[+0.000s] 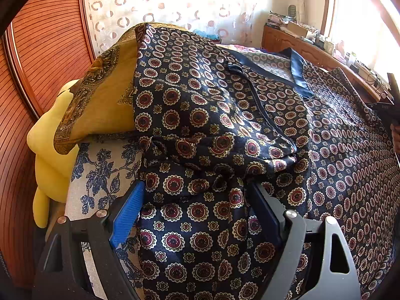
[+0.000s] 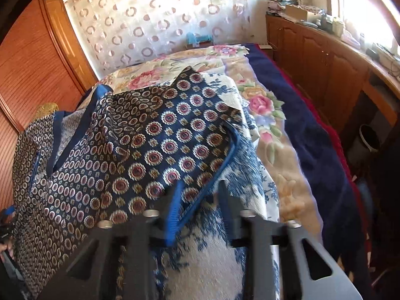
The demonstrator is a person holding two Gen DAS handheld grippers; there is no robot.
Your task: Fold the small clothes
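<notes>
A dark navy satin garment (image 1: 250,115) with red and cream medallions lies spread on the bed. It has a blue-trimmed V neck (image 1: 297,67), and one side is folded over the body. My left gripper (image 1: 197,200) is open, its blue pads on either side of bunched fabric at the near edge. In the right wrist view the same garment (image 2: 140,145) lies to the left. My right gripper (image 2: 200,195) is open around its blue-piped sleeve corner (image 2: 215,175), not closed on it.
A blue-and-white floral cloth (image 2: 212,262) covers the bed under the garment. A yellow patterned pillow (image 1: 100,100) lies at the left. A floral blanket (image 2: 262,105) and a navy blanket (image 2: 312,137) lie to the right. A wooden cabinet (image 2: 325,57) runs along the window.
</notes>
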